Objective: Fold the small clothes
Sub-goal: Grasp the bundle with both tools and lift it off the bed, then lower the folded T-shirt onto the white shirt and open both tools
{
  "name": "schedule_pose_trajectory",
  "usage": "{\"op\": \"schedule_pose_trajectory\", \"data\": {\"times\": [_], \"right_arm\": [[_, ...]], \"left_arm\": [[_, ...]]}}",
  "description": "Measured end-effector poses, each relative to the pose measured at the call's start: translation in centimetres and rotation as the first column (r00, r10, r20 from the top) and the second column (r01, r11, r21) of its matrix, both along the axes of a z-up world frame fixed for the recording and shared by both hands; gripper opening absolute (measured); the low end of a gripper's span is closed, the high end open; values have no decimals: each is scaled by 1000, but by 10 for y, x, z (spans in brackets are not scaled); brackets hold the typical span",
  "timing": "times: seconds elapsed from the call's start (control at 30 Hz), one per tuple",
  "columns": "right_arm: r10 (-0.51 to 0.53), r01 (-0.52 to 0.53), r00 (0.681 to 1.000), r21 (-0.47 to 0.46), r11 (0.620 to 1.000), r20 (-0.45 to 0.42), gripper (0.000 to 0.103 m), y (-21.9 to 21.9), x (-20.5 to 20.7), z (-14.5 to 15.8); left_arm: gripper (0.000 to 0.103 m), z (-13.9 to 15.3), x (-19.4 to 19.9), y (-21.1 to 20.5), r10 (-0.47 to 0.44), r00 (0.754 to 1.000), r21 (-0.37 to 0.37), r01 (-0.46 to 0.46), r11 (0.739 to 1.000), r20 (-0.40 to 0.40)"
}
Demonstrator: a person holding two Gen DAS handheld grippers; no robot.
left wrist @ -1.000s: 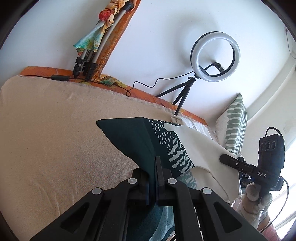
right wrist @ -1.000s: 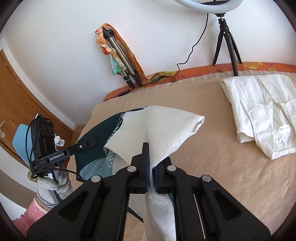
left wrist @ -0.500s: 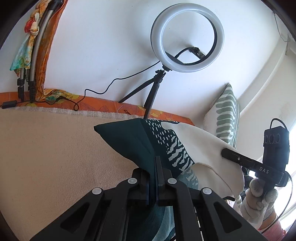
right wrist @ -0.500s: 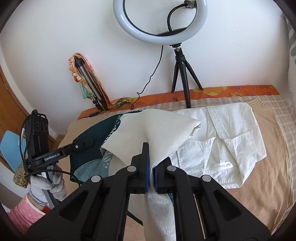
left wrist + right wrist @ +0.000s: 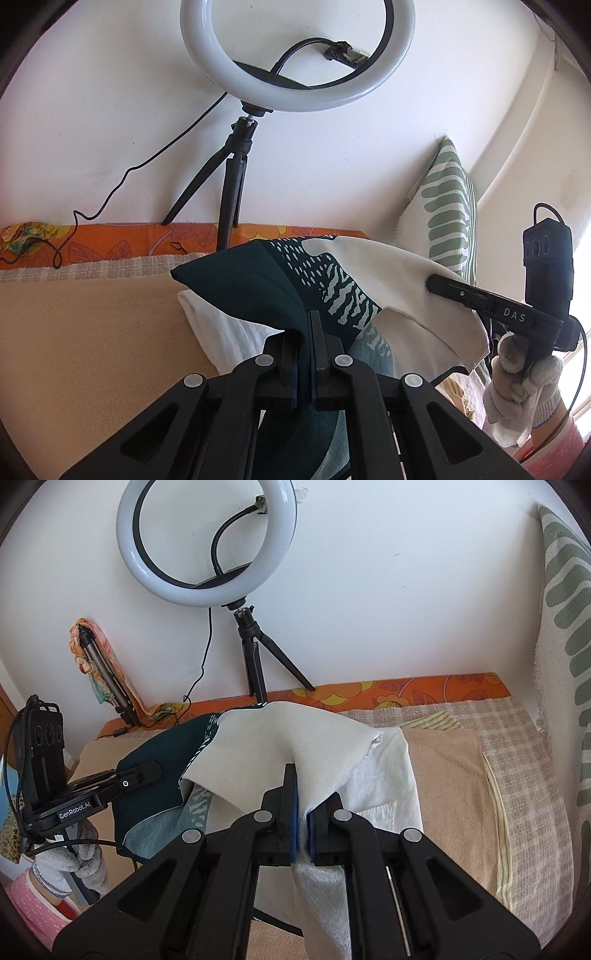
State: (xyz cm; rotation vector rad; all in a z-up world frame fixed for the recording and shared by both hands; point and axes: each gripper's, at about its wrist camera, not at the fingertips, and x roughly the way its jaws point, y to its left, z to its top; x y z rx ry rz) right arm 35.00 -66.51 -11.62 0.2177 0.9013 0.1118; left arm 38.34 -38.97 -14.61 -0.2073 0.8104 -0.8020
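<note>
A folded garment, dark teal [image 5: 240,284] on one side and cream [image 5: 273,746] on the other with a white pattern between, hangs in the air above the bed. My left gripper [image 5: 310,321] is shut on its teal edge. My right gripper [image 5: 301,779] is shut on its cream edge. Each gripper shows in the other's view: the right gripper [image 5: 434,285] on the right, the left gripper [image 5: 147,771] on the left, both in gloved hands. A folded white shirt [image 5: 391,775] lies on the bed right under the garment, partly hidden by it; its corner [image 5: 218,332] shows below the teal side.
A ring light [image 5: 192,594] on a small black tripod [image 5: 255,657] stands at the wall just behind the garment. A green-striped pillow [image 5: 443,206] leans at the right. The beige bed cover [image 5: 450,775] stretches right of the shirt. A scarf-wrapped tripod [image 5: 99,664] leans far left.
Both grippers have carried the garment sideways across the bed to the right, from bare cover to above the white shirt. The ring light now stands straight ahead. The grips are unchanged.
</note>
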Motion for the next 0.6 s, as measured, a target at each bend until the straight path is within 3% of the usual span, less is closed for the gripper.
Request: {"op": "schedule_pose_trajectory", "data": {"times": [0.37,0.4,0.43,0.47,0.5,0.57,0.6], "right_arm": [[-43,41,998,-43,998,-40,5,-39,21,-41],[-39,36,998,-55,998,-50,6,-39,22,-45],[-43,38,997,-80,996,-59,6,-39,23,-48],[-57,50,996,-105,993,-70,6,-39,24,-51],[-67,57,994,-112,992,-88,11,-40,24,-53],[-92,79,989,-115,990,-115,30,-44,24,-56],[-110,96,988,-132,987,-107,46,-46,22,-55]], "left_arm": [[2,-27,13,-38,-13,1000,70,13,997,-9],[8,-29,13,-38,-13,1000,86,14,996,-18],[22,-31,12,-38,-13,1000,105,15,994,-26],[30,-31,11,-38,-14,1000,114,17,993,-27],[37,-30,8,-36,-12,1000,119,14,993,-15],[49,-25,1,-34,-11,1000,146,8,989,20],[62,-23,-1,-34,-14,999,160,8,987,33]]}}
